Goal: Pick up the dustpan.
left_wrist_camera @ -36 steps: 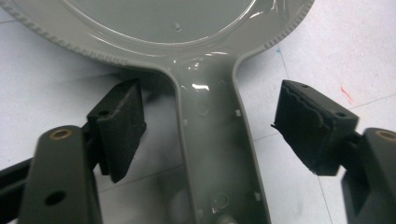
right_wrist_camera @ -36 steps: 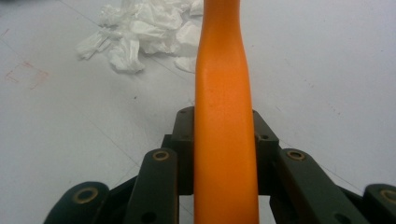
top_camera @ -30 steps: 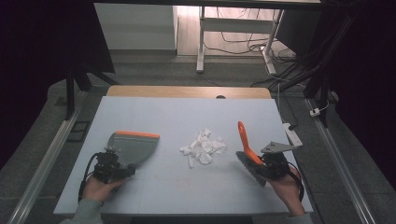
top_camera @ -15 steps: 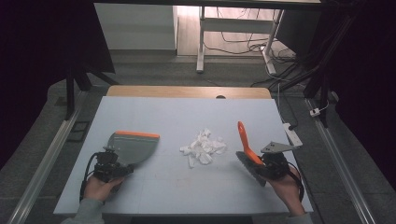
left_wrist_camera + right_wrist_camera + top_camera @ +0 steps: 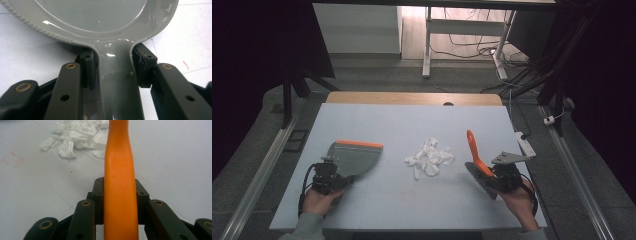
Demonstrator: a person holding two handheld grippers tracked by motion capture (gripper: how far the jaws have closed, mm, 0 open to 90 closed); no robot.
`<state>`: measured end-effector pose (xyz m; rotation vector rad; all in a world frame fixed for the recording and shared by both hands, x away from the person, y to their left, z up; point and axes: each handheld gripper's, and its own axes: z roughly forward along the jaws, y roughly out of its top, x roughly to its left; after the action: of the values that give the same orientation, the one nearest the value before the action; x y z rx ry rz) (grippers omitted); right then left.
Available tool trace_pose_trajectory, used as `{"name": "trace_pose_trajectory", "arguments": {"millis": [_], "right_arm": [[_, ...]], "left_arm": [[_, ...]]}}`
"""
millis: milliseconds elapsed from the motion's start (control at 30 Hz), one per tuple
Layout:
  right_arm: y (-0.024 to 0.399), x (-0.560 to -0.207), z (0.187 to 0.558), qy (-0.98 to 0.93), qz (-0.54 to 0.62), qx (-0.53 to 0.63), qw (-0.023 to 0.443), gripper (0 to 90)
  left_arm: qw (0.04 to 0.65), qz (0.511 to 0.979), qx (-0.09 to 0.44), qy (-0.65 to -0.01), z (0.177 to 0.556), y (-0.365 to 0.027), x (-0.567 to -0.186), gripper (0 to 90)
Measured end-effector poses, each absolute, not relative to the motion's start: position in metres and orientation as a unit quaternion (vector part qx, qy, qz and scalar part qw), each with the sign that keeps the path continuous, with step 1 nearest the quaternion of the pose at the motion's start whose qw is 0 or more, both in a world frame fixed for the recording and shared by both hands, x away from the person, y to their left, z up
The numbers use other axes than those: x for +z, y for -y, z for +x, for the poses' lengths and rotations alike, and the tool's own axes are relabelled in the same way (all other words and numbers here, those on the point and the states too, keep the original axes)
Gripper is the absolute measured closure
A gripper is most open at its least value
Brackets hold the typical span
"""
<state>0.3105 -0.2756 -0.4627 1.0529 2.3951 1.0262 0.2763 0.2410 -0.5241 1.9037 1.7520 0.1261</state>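
Right claw (image 5: 120, 192) grips brush (image 5: 120, 170); tissues (image 5: 75, 135) ahead (seemingly apart).

A grey dustpan (image 5: 354, 157) with an orange front edge lies left, crumpled white paper scraps (image 5: 429, 157) lie mid-desk, and an orange-handled brush (image 5: 476, 159) tilts at right.

The left hand (image 5: 318, 201) reached in at the lower left, and the left gripper (image 5: 328, 176) had its 2 jaws clamped on a grey handle (image 5: 117, 82). The right hand (image 5: 518, 201) held the right gripper (image 5: 502, 178) low, jaws clamped on an orange handle (image 5: 120, 185).
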Motion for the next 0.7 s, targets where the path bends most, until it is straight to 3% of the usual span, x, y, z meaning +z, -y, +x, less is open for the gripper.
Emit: {"name": "trace_pose_trajectory", "arguments": {"millis": [700], "right_arm": [[0.2757,-0.4622,0.3104,-0.839,0.370,0.362,0.167,70.4]], "left_arm": [[0.294,0.709,0.054,-0.638,0.2760,-0.2466,-0.5228,61.5]]}}
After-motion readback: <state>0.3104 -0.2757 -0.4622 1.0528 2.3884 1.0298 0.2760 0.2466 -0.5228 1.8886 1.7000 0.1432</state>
